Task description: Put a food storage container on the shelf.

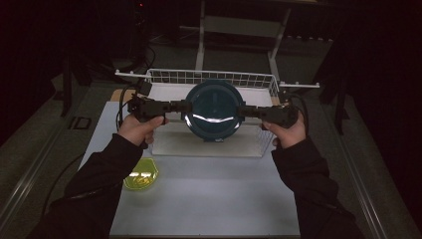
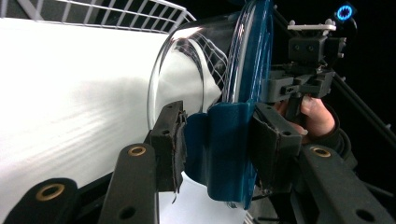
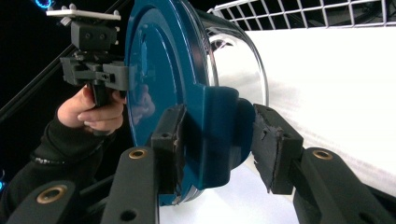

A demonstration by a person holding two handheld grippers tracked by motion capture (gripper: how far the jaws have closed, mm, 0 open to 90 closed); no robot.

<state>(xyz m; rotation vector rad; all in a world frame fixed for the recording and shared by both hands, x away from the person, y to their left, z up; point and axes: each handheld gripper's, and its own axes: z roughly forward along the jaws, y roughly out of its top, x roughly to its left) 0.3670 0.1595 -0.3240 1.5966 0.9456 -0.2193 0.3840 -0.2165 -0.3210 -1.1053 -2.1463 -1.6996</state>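
Note:
A round container with a dark blue lid (image 1: 214, 107) and a clear glass bowl (image 2: 187, 70) is held tilted on edge above the white wire basket (image 1: 209, 77), lid toward the person. My left gripper (image 1: 185, 107) is shut on the blue tab (image 2: 224, 149) at its left side. At the opposite side my right gripper (image 1: 243, 110) grips the other blue tab (image 3: 215, 130). In the left gripper view the right gripper (image 2: 303, 70) and its hand sit beyond the lid. The right gripper view shows the left gripper (image 3: 93, 60) past the lid.
The basket stands at the back of the white table (image 1: 209, 199), with a white board (image 1: 209, 142) under the container. A yellow-green dish (image 1: 142, 174) lies at the front left by the left sleeve. Dark floor and a metal frame (image 1: 239, 25) lie behind.

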